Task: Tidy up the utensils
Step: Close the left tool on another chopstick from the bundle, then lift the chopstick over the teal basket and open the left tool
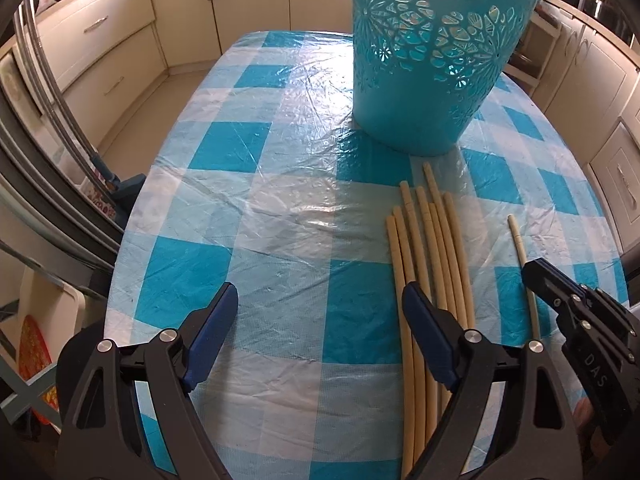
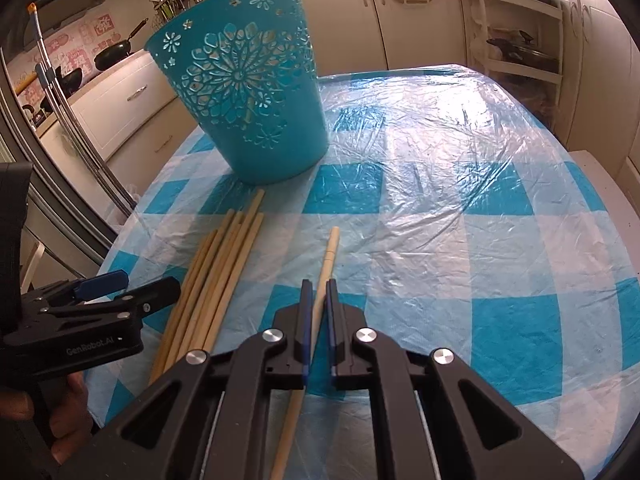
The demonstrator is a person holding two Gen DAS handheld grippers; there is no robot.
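Right gripper (image 2: 317, 292) clamped on single chopstick (image 2: 329, 258), right of the chopstick bundle (image 1: 430, 248) near basket (image 2: 248, 92). Left gripper (image 1: 320, 312) jaws apart, empty. Lift level, tip into basket.

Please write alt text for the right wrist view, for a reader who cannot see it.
The right tool is shut on a single chopstick on the blue checked tablecloth, beside a bundle of chopsticks before a teal basket.
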